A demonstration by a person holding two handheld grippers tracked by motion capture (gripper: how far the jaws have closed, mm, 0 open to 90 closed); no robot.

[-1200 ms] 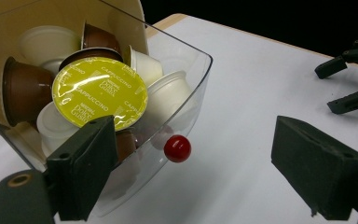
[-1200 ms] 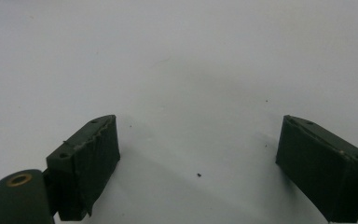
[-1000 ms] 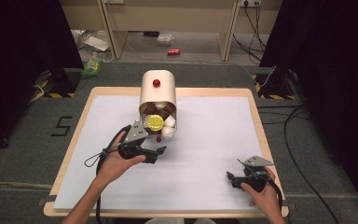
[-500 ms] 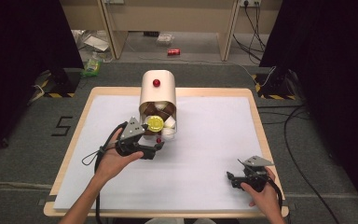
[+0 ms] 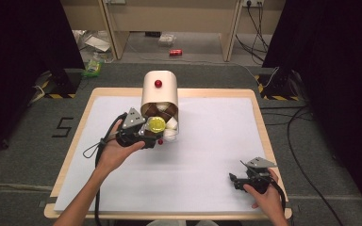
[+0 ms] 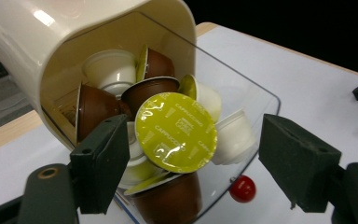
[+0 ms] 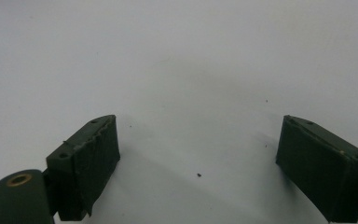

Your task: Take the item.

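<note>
**A:** ok so where are we at? We've got the left gripper (image 5: pixel 152 139) right up at the mouth of the cream capsule dispenser (image 5: pixel 160 92), which lies on its side on the white surface (image 5: pixel 207 141) with its clear flap (image 6: pixel 242 98) hanging open toward us.

**B:** yep, and the capsule with the yellow-green foil lid (image 6: pixel 175 132) sits at the front of the pile, lid facing us. In the left gripper view it's between our fingers (image 6: pixel 100 170), which have just been closing in. The left pad looks right at its edge, the right one is clearly apart from it, so no grip on it.

**A:** agreed. Brown capsules (image 6: pixel 95 107) and white ones (image 6: pixel 111 70) are stacked behind it inside the dispenser, and there's a little red ball (image 6: pixel 242 188) on the surface just under the flap.

**B:** and our right gripper (image 5: pixel 238 181)? It sits low near the front right corner of the surface, well apart from the dispenser. Right gripper view has its fingers (image 7: pixel 86 163) spread wide over bare white sheet, nothing between them.
</note>
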